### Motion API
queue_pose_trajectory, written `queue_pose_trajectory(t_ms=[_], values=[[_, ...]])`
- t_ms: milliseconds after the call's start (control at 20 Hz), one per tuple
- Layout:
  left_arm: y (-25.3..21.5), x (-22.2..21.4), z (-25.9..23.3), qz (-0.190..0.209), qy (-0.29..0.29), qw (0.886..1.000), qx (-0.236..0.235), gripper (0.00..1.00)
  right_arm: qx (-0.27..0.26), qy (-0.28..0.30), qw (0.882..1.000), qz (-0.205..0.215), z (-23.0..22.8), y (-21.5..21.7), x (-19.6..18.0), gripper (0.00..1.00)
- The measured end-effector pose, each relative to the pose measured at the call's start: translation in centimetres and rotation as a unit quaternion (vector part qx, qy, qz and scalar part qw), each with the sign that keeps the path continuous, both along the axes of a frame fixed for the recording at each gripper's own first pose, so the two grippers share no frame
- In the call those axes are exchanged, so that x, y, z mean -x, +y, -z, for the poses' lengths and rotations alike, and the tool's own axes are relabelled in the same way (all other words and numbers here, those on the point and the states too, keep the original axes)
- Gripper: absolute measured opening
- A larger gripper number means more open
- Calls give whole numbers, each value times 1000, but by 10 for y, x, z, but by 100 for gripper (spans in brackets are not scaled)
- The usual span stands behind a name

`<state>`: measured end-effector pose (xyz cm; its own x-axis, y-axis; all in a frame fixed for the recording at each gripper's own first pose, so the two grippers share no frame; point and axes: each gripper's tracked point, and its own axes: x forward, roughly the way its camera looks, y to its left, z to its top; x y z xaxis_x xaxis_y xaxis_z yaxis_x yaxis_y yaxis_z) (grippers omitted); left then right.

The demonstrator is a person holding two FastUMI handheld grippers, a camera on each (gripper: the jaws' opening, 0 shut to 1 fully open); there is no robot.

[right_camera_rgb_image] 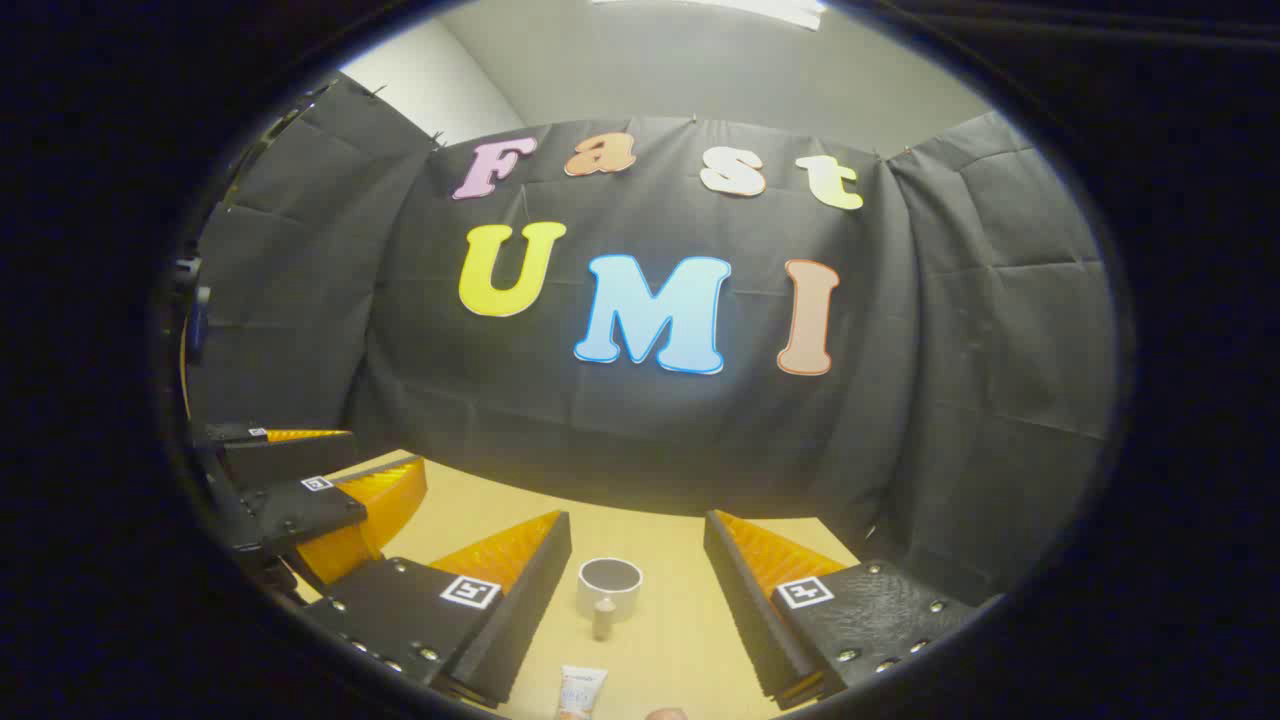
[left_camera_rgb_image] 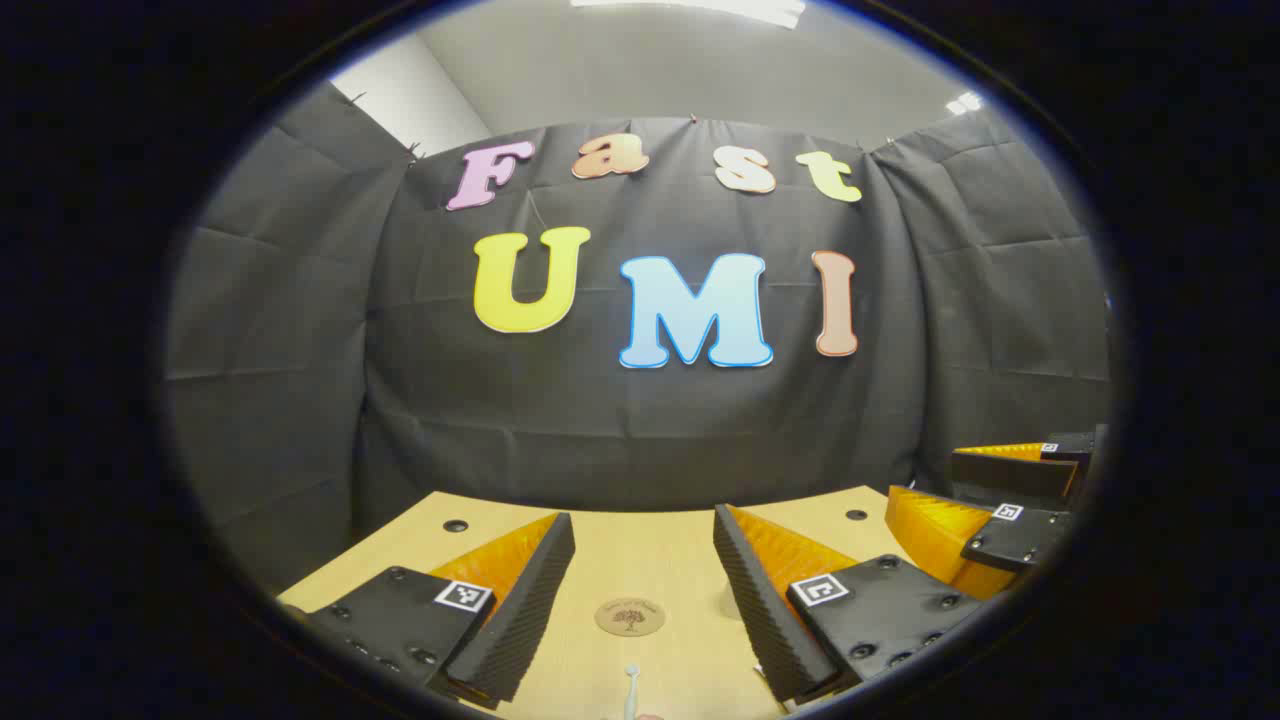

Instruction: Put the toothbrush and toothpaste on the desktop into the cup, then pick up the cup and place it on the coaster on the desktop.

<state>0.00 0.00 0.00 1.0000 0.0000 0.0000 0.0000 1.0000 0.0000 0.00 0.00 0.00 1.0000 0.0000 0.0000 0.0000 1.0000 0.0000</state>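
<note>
In the left gripper view, the left gripper (left_camera_rgb_image: 640,560) hangs over the desk (left_camera_rgb_image: 650,540) with its fingers wide apart and nothing between them. Nearest the camera, at the bottom edge between the fingers, the toothbrush (left_camera_rgb_image: 631,685) lies on the desk, only its head end visible. Just beyond it sits the round coaster (left_camera_rgb_image: 630,616), flat on the wood and apart from the toothbrush. Off to the right, farther along the desk, the right gripper (left_camera_rgb_image: 985,500) shows with its fingers spread.

In the right gripper view, the right gripper (right_camera_rgb_image: 637,555) also holds its fingers wide apart, gripping nothing. Closest, at the bottom edge, the toothpaste (right_camera_rgb_image: 581,692) lies on the desk (right_camera_rgb_image: 680,620), its tube partly cut off by the view. Beyond it stands a small capped object (right_camera_rgb_image: 603,618), upright, just in front of the cup (right_camera_rgb_image: 610,586); I cannot tell whether the two touch. The cup stands upright with its mouth open, between the two fingers but clear of both. At the left, farther off, the left gripper (right_camera_rgb_image: 330,470) shows with fingers apart.
</note>
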Motion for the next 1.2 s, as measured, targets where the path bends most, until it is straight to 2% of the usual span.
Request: queue_pose_trajectory(t_ms=[500,900,1000,1200], values=[[-13,0,2,20,6,1000,16,93,-9,17,1000,13,9,-13,3,85],[-18,14,21,29,64,997,35,94,-37,92,995,-5,44,-4,-6,85],[-18,18,26,30,75,996,35,92,-48,103,993,-24,51,5,-9,85],[-16,20,33,35,93,995,25,92,-48,129,990,-21,68,7,-11,85]])
